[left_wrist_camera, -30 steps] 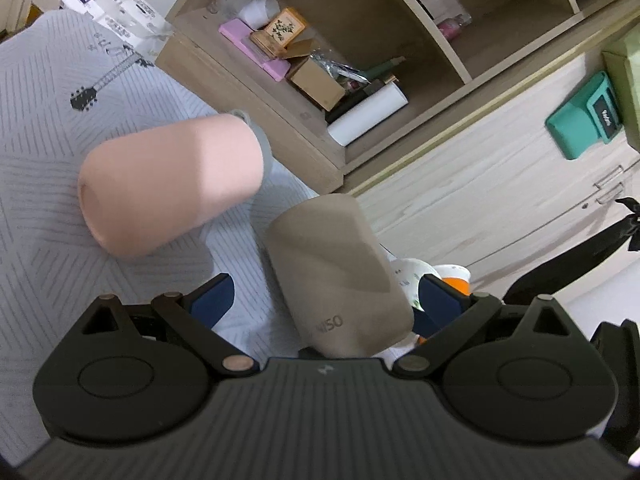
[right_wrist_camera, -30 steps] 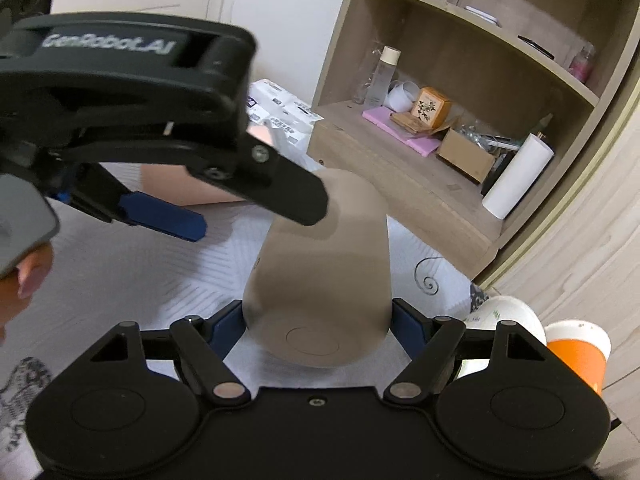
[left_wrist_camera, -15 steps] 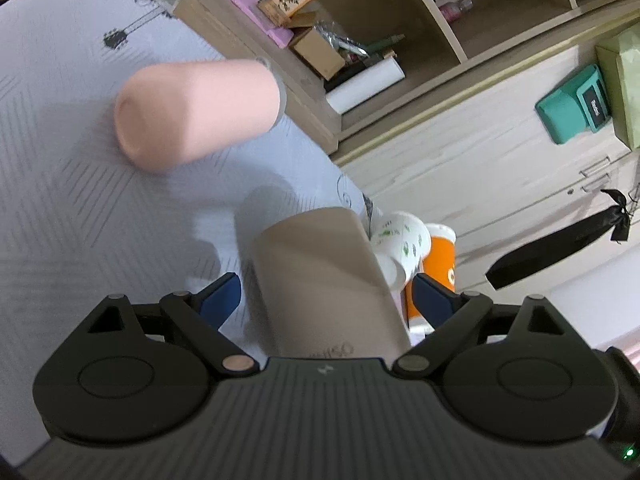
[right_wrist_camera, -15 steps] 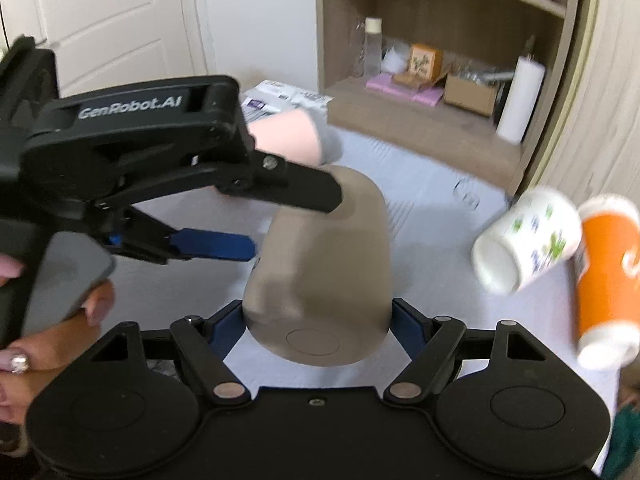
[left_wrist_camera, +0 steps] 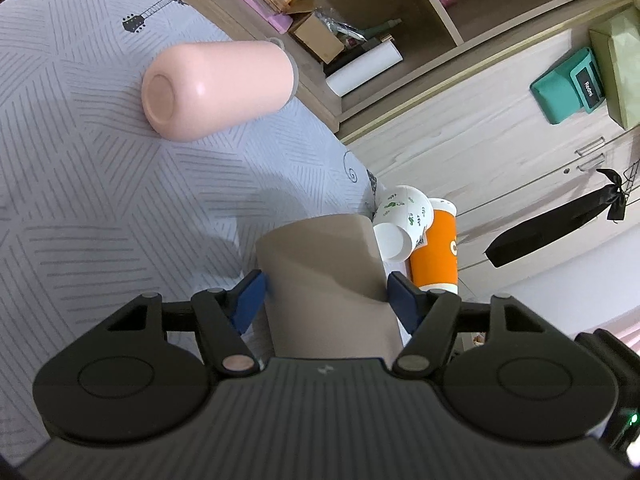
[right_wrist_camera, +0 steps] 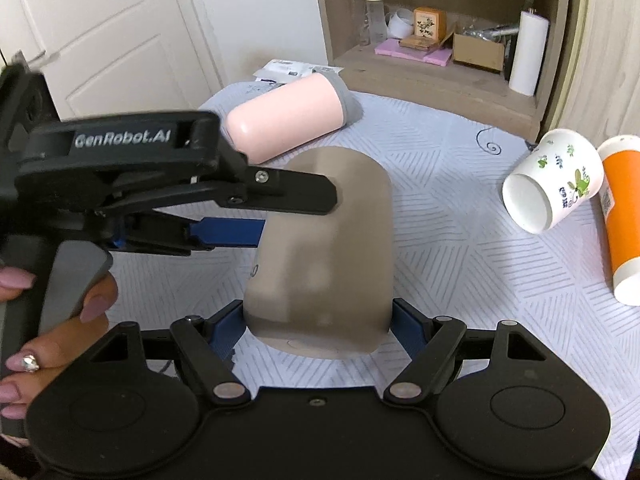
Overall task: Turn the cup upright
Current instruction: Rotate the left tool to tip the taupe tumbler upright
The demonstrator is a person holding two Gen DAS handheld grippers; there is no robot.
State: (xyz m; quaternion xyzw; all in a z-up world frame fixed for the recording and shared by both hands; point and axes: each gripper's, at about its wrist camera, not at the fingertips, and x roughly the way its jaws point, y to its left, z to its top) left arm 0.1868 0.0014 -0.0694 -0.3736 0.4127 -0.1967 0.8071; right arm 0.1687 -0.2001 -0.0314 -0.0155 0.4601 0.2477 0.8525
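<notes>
A taupe cup point(right_wrist_camera: 324, 252) is held off the grey patterned tablecloth point(right_wrist_camera: 460, 248), lying along the right gripper's view with its base toward that camera. My right gripper point(right_wrist_camera: 318, 330) is shut on its base end. My left gripper point(left_wrist_camera: 326, 292) comes in from the left and closes around the same cup point(left_wrist_camera: 324, 280) near its other end, its blue pads touching both sides. In the right wrist view the left gripper's fingers point(right_wrist_camera: 228, 232) reach across the cup.
A pink cup point(right_wrist_camera: 288, 116) lies on its side behind. A white printed cup point(right_wrist_camera: 556, 180) and an orange cup point(right_wrist_camera: 622, 216) lie on their sides at the right. A wooden shelf unit point(right_wrist_camera: 440, 76) stands beyond the table edge.
The left gripper has moved in around the taupe cup and narrowed onto it. The right gripper kept its hold and swung the cup, bringing the white and orange cups into view.
</notes>
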